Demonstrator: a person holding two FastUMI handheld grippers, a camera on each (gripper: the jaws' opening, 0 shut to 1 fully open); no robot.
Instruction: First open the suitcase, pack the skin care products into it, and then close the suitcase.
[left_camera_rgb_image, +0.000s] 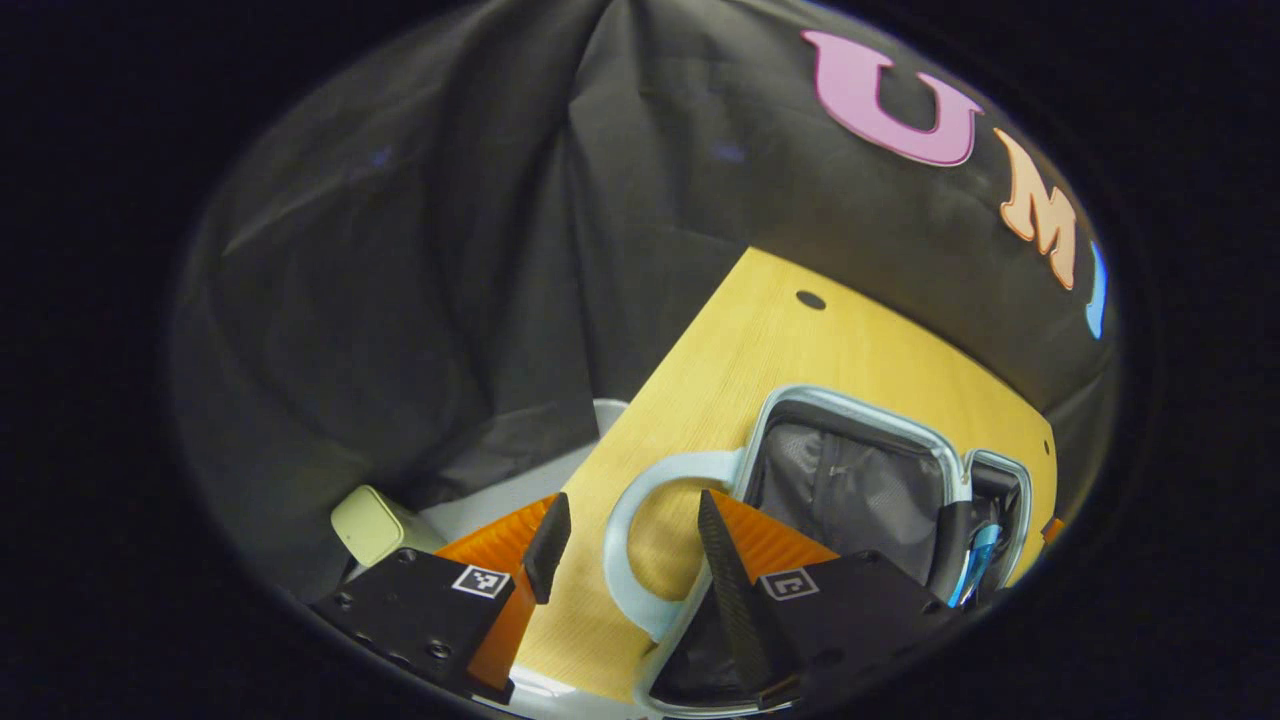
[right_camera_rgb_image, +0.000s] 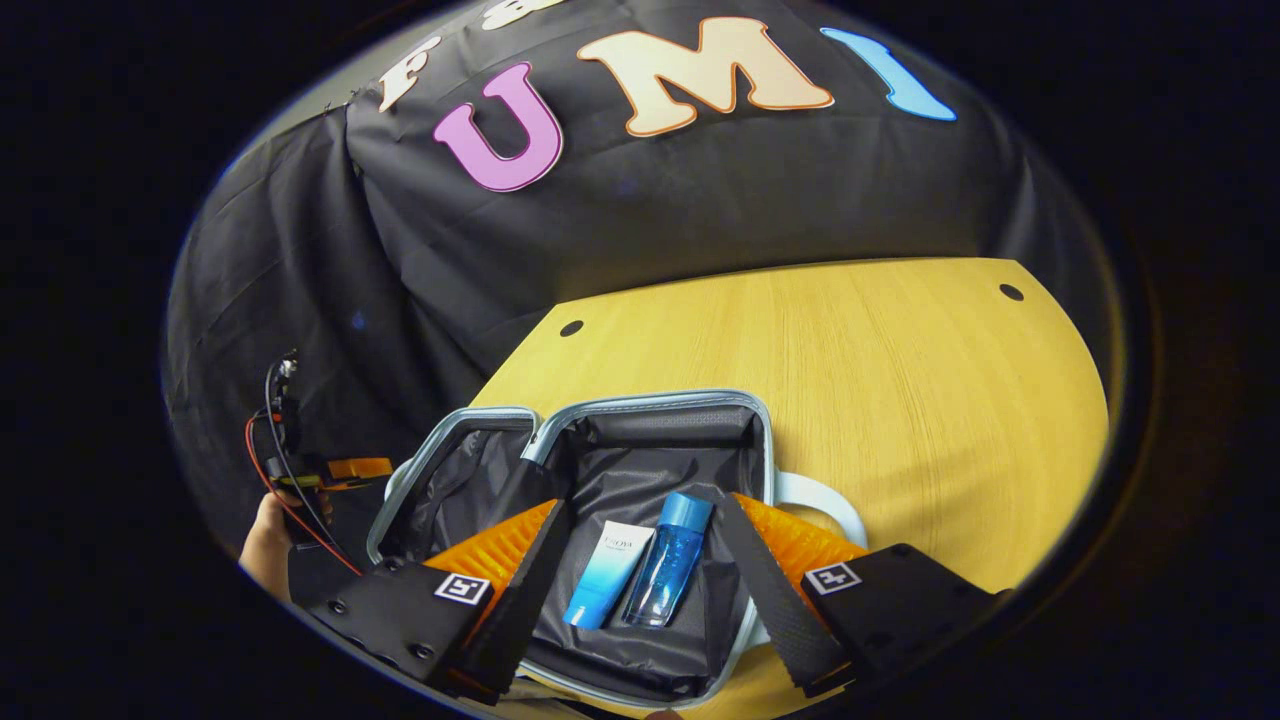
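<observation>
My light wooden table (right_camera_rgb_image: 900, 380), two dark holes near its far edge, carries the open pale-blue hard-shell suitcase (right_camera_rgb_image: 640, 402) at seven o'clock.

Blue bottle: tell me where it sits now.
In the right gripper view, the blue bottle lies inside the open suitcase, right of the white tube.

A light wooden table (right_camera_rgb_image: 900, 380) with small dark holes stands before creased black cloth walls (left_camera_rgb_image: 420, 250).
</observation>
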